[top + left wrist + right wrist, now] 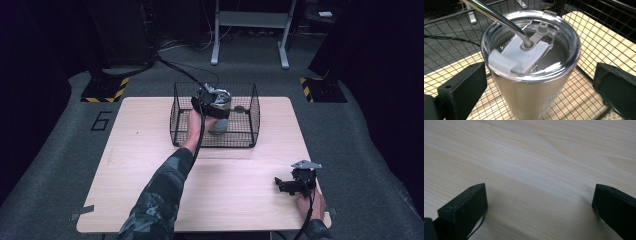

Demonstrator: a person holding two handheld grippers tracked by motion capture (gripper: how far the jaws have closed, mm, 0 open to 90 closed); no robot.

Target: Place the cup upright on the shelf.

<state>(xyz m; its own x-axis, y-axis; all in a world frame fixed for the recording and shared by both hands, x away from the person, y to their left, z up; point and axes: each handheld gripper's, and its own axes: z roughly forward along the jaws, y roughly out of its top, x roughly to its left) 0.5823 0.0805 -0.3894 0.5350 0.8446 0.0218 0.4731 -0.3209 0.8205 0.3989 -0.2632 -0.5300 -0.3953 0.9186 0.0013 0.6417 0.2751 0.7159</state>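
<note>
A steel tumbler (534, 95) with a clear lid (554, 50) and a bent metal straw (496, 16) stands inside a black wire basket (215, 142) at the table's far middle. My left gripper (540, 72) is open, one jaw on each side of the tumbler below its lid, with a small gap on both sides. In the high view the left gripper (210, 104) reaches into the basket over the tumbler (219, 126). My right gripper (286, 185) rests near the front right edge, open, with bare wood between its jaws (539, 195).
The light wooden table (150, 165) carries the basket at its far side. A small grey object (240, 108) lies on the basket floor to the right of the tumbler. Dark carpet, a grey frame (250, 20) and hazard-striped bases (105, 90) lie beyond.
</note>
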